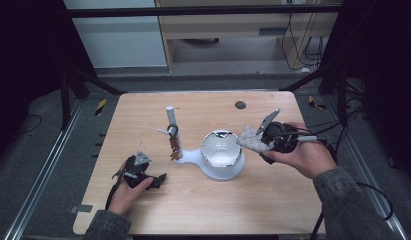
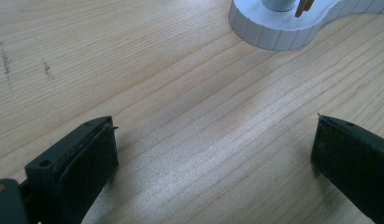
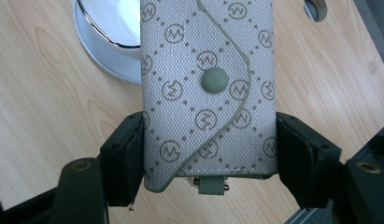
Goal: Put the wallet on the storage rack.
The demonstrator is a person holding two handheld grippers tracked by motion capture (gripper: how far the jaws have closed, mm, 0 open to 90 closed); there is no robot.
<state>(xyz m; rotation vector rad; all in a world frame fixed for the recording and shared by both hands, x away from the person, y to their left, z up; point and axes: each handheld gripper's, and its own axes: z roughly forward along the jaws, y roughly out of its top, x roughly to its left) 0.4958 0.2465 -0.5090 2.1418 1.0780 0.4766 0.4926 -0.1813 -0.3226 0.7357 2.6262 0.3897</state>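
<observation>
A grey monogram key pouch (image 3: pixel 208 84) with a snap button is clamped between the jaws of my right gripper (image 3: pixel 210 133). In the high view the pouch (image 1: pixel 251 138) hangs just right of a shiny bowl (image 1: pixel 221 148) on a white stand (image 1: pixel 193 159), with my right gripper (image 1: pixel 260 142) behind it. The stand's white post (image 1: pixel 171 119) carries a dark ring with small brownish keys (image 1: pixel 174 146). My left gripper (image 1: pixel 158 178) rests low on the table at front left, open with nothing between its fingers. Its jaws (image 2: pixel 215 123) point toward the stand's base (image 2: pixel 273 28).
The wooden table (image 1: pixel 263 200) has a dark round hole (image 1: pixel 240 105) near its far edge, also visible as the hole (image 3: pixel 315 7) beyond the pouch. Black frame bars and cables surround the table. Bare wood lies between the left gripper and the stand.
</observation>
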